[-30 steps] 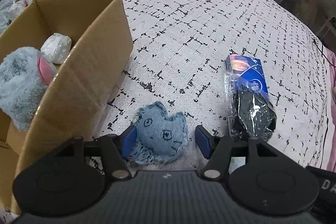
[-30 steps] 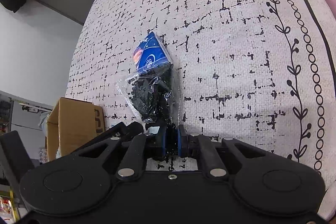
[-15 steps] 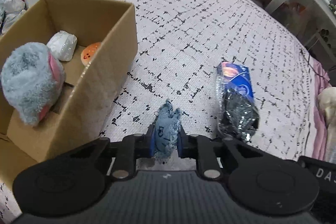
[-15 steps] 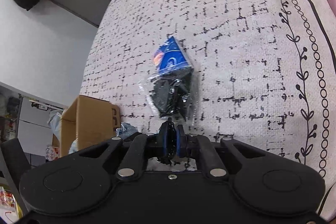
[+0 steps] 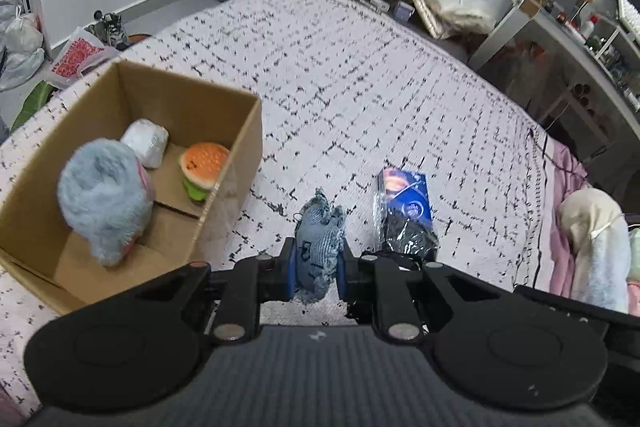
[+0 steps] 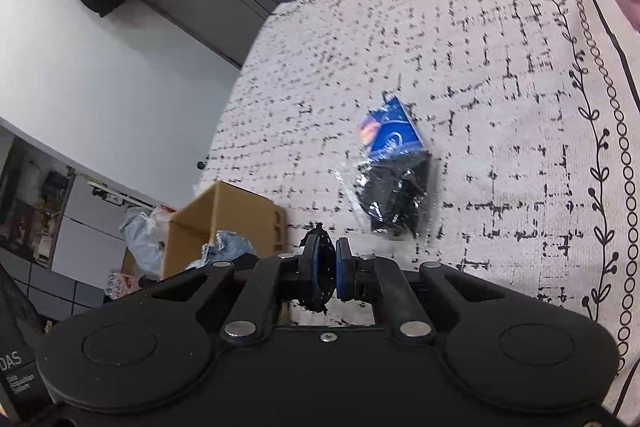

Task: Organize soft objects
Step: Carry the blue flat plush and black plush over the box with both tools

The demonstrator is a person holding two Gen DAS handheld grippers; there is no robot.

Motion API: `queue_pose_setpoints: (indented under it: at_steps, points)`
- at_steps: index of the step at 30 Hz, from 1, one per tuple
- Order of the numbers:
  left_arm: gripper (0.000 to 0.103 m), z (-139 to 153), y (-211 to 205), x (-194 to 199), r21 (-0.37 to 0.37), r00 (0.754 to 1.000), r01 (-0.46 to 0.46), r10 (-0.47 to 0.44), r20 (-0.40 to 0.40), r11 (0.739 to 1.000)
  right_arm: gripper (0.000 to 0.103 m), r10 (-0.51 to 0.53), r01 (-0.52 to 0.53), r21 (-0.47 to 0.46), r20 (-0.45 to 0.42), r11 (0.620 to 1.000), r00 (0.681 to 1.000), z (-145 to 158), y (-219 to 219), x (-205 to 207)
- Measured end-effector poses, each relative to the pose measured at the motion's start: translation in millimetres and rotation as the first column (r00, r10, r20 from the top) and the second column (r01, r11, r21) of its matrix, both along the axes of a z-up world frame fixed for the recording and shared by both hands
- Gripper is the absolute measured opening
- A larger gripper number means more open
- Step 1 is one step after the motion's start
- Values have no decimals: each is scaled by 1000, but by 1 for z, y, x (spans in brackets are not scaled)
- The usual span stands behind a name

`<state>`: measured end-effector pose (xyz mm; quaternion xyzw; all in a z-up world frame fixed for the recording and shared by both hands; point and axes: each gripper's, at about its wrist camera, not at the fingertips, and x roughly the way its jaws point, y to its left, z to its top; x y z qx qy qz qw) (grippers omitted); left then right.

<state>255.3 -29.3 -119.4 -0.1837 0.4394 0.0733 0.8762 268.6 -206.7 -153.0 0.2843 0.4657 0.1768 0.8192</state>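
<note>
patterned bedspread (image 5: pixel 360 99) fills mid-frame. left hand-held gripper (image 5: pixel 317 265) clamped on denim toy (image 5: pixel 320 243), lower centre, right of cardboard box (image 5: pixel 240 155). right hand-held gripper (image 6: pixel 327 269) pinches something small and black; plastic packet (image 6: pixel 394 183) lies centre-frame.

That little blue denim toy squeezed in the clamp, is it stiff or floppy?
Probably floppy: the denim toy bulges and folds between the left hand-held gripper pads. It looks light, since a narrow pinch holds it above the bedspread. Its frayed edges suggest cloth unlikely to slip.
</note>
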Motion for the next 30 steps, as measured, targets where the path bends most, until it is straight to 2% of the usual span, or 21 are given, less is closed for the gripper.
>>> queue_pose_setpoints:
  at_steps: [17, 30]
  points:
    - [18, 37, 47, -33, -8, 995, -53, 53, 79, 999, 8, 44, -51, 44, 145, 998, 988, 32, 19, -15]
    - [18, 31, 94, -49, -18, 988, -136, 137, 65, 991, 8, 95, -103, 28, 205, 994, 974, 39, 44, -18]
